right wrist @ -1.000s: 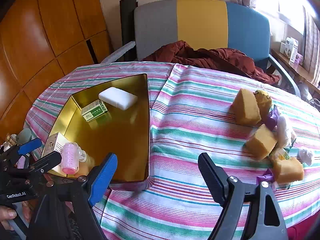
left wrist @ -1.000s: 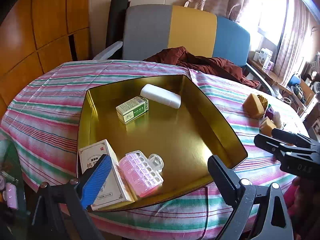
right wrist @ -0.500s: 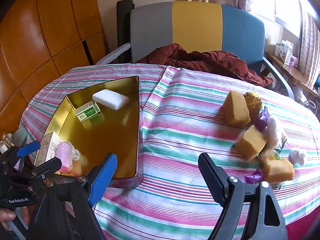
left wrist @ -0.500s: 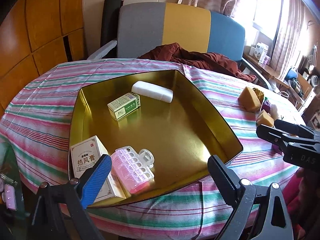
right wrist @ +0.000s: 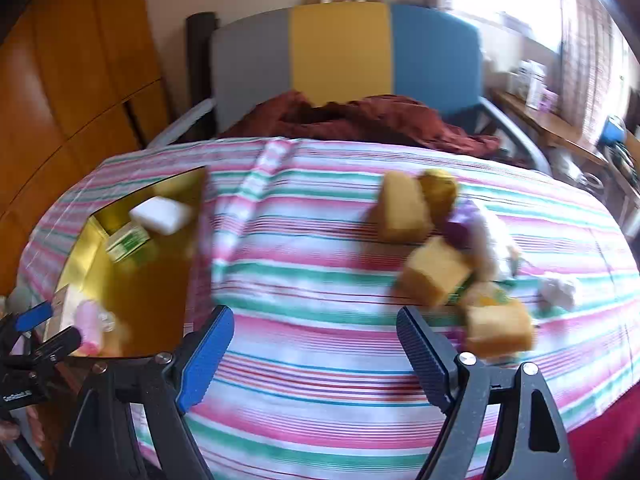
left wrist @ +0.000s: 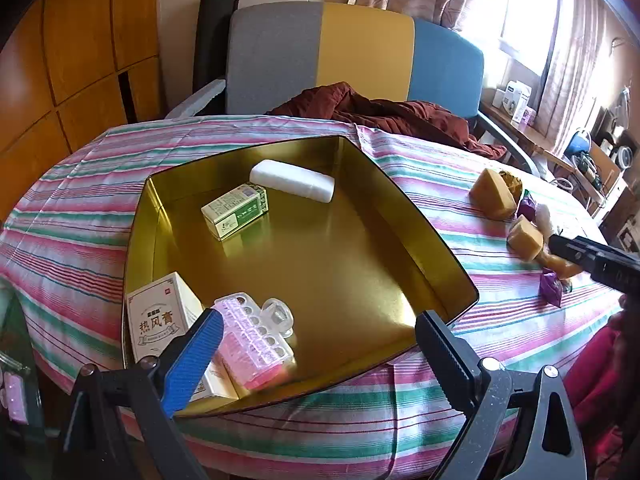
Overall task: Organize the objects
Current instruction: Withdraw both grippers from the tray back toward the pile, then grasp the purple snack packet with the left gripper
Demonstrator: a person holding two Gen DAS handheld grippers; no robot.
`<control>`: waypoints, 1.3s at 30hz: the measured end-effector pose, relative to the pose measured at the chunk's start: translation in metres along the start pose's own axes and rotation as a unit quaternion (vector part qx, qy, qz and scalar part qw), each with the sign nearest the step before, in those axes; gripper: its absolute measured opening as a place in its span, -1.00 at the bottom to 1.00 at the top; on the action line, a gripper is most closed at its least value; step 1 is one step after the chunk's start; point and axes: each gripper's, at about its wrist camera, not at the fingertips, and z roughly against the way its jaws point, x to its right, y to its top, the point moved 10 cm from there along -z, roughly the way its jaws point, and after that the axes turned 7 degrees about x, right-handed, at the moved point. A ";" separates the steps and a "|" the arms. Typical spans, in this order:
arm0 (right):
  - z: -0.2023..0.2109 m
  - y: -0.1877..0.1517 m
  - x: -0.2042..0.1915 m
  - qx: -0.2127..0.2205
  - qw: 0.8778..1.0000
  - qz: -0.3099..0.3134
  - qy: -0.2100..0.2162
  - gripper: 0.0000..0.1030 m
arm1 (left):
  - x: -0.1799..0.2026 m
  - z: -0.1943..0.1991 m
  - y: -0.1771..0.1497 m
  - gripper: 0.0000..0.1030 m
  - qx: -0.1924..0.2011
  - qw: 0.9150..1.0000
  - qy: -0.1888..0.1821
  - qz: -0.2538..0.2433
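Observation:
A gold tray [left wrist: 440, 240] sits on the striped tablecloth and holds a white bar [left wrist: 292, 180], a green box [left wrist: 236, 210], a white box with red characters [left wrist: 160, 320] and a pink pill organizer [left wrist: 256, 344]. My left gripper [left wrist: 318, 318] hovers open over the tray's near edge, gripping nothing. Right of the tray lie yellow spongy blocks [right wrist: 400, 208] [right wrist: 434, 272] [right wrist: 500, 328] among purple wrappers [right wrist: 460, 228]. My right gripper [right wrist: 314, 314] is open over bare cloth, its right finger close to the nearest block. The right wrist view is blurred.
A chair [left wrist: 360, 48] with a grey, yellow and blue back stands behind the table, a maroon cloth [left wrist: 380, 108] draped over it. Wooden panels [left wrist: 80, 60] line the left wall. A cluttered shelf [left wrist: 560, 148] runs under the window at right. A white crumpled item [right wrist: 558, 292] lies by the blocks.
My right gripper has swung to the right, so the yellow blocks now sit nearer its right finger and the tray has slid to the left edge of its view. The left gripper has barely moved.

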 end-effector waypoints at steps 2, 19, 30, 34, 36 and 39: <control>0.003 0.002 0.022 0.002 1.000 -0.013 -0.017 0.65 | 0.004 -0.001 0.001 0.89 -0.001 1.000 -0.005 -0.004; 0.026 -0.023 0.214 0.024 0.953 -0.288 -0.092 0.65 | 0.097 -0.019 0.016 0.88 -0.028 0.988 -0.125 -0.080; 0.028 -0.021 0.219 0.048 0.942 -0.327 -0.052 0.65 | 0.218 -0.055 0.015 0.78 -0.055 0.957 -0.224 -0.176; 0.025 -0.022 0.220 0.046 0.941 -0.333 -0.044 0.65 | 0.270 -0.068 0.003 0.75 -0.064 0.938 -0.256 -0.226; 0.024 -0.023 0.221 0.044 0.939 -0.338 -0.039 0.65 | 0.293 -0.070 -0.001 0.76 -0.060 0.928 -0.272 -0.247; 0.022 -0.024 0.221 0.042 0.938 -0.342 -0.032 0.65 | 0.319 -0.081 -0.011 0.77 -0.067 0.918 -0.277 -0.276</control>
